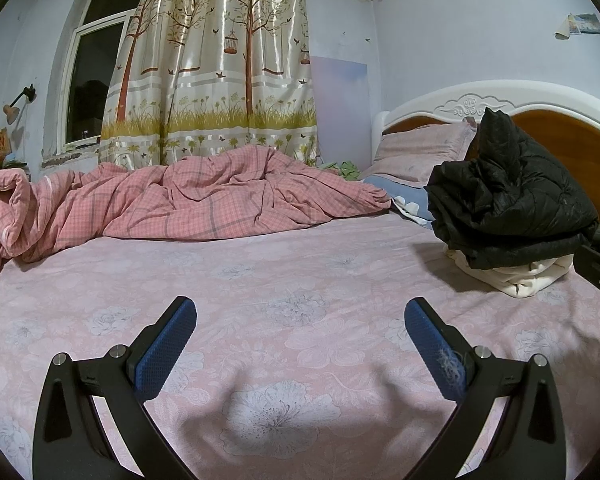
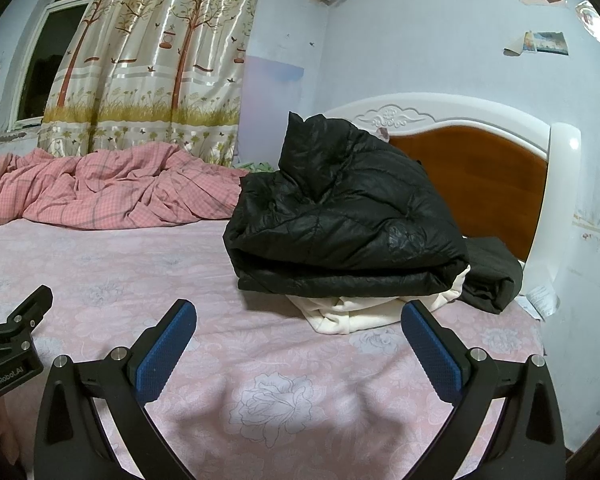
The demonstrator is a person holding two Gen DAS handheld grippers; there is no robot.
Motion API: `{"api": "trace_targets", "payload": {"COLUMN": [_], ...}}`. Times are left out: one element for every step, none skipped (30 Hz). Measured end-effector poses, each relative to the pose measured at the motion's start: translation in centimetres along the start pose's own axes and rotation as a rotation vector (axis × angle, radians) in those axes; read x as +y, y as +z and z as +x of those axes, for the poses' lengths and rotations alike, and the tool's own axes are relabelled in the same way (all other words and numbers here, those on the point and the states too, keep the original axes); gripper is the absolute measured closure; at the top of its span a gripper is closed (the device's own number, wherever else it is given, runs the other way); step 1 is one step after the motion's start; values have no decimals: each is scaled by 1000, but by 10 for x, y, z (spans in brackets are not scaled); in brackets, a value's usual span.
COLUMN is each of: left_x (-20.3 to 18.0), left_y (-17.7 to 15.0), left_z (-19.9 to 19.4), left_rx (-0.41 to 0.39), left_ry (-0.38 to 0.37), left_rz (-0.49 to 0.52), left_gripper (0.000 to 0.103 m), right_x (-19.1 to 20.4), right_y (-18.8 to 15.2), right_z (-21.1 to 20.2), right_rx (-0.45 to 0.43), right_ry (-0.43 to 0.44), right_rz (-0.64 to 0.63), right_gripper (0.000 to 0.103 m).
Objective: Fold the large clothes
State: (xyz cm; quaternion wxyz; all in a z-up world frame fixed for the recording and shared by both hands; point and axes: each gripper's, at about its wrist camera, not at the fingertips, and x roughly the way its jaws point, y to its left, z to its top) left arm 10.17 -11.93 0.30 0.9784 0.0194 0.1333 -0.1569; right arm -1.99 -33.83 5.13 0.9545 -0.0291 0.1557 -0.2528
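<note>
- I have the left gripper [image 1: 300, 344] hovering low over the bare stretch of the bed [image 1: 260, 280], its fingers [image 1: 168, 348] spread wide with nothing between them. I judge this a waiting pose rather than a grasp.
- The right gripper [image 2: 298, 346] sits the same way, fingers [image 2: 432, 350] splayed and empty, aimed at the clothes so that I can reach in.
- The black puffer jacket [image 2: 340, 216] lies folded near the headboard [image 2: 480, 168]. It rests on top of a cream garment [image 2: 352, 312], stacked, I think, to keep finished pieces together and out of the working area.
- Another dark piece [image 2: 492, 276] lies just beside the jacket, on the headboard side. I cannot tell whether it is a separate garment.
- The pink checked quilt [image 1: 200, 200] is bunched along the far side by the curtain [image 1: 220, 60], which leaves the middle of the sheet free for spreading something large.
- A flap of the jacket stands up at the back. Slippery padded fabric like this will probably spring open unless I press it flat.
</note>
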Motion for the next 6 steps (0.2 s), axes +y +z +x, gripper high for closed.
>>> {"api": "trace_targets", "payload": {"left_x": [0,0,0,0,0,0], "left_y": [0,0,0,0,0,0], "left_z": [0,0,0,0,0,0], "left_rx": [0,0,0,0,1,2], "left_ry": [0,0,0,0,0,0], "left_rz": [0,0,0,0,0,0], "left_gripper": [0,0,0,0,0,0], "right_x": [0,0,0,0,0,0], "right_y": [0,0,0,0,0,0], "right_z": [0,0,0,0,0,0], "right_rx": [-1,-1,-1,-1,-1,-1], "right_ry": [0,1,0,0,0,0], "right_rz": [0,0,0,0,0,0], "right_gripper": [0,0,0,0,0,0]}}
